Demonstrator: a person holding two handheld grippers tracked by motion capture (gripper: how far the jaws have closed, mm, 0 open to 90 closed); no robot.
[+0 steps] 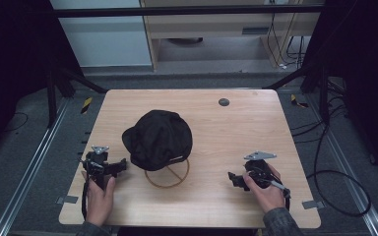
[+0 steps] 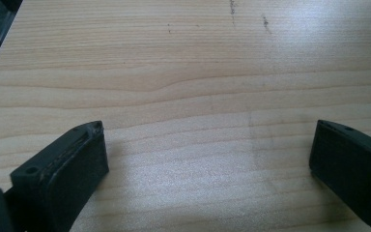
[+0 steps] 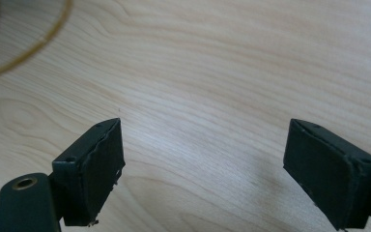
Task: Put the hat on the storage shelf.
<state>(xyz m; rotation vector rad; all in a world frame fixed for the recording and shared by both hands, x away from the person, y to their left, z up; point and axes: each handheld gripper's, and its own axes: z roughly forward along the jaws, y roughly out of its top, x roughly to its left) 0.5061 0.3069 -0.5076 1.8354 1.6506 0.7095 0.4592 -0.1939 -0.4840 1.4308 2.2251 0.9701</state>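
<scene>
A black cap (image 1: 158, 138) sits in the middle of the wooden table (image 1: 226, 132), perched over a thin gold wire ring stand (image 1: 173, 178). My left gripper (image 1: 123, 165) rests low on the table left of the cap, jaws pointing toward it. In the left gripper view that gripper (image 2: 207, 154) is open over bare wood. My right gripper (image 1: 232, 178) lies near the front right, pointing left toward the stand. In the right gripper view it (image 3: 205, 159) stands open with nothing between its jaws, and an arc of the gold ring (image 3: 34, 46) shows at the upper left.
A small dark round disc (image 1: 223, 102) lies near the table's far edge. Black cables (image 1: 339, 182) loop on the floor to the right. Metal frame rails (image 1: 24, 182) run along both sides of the table.
</scene>
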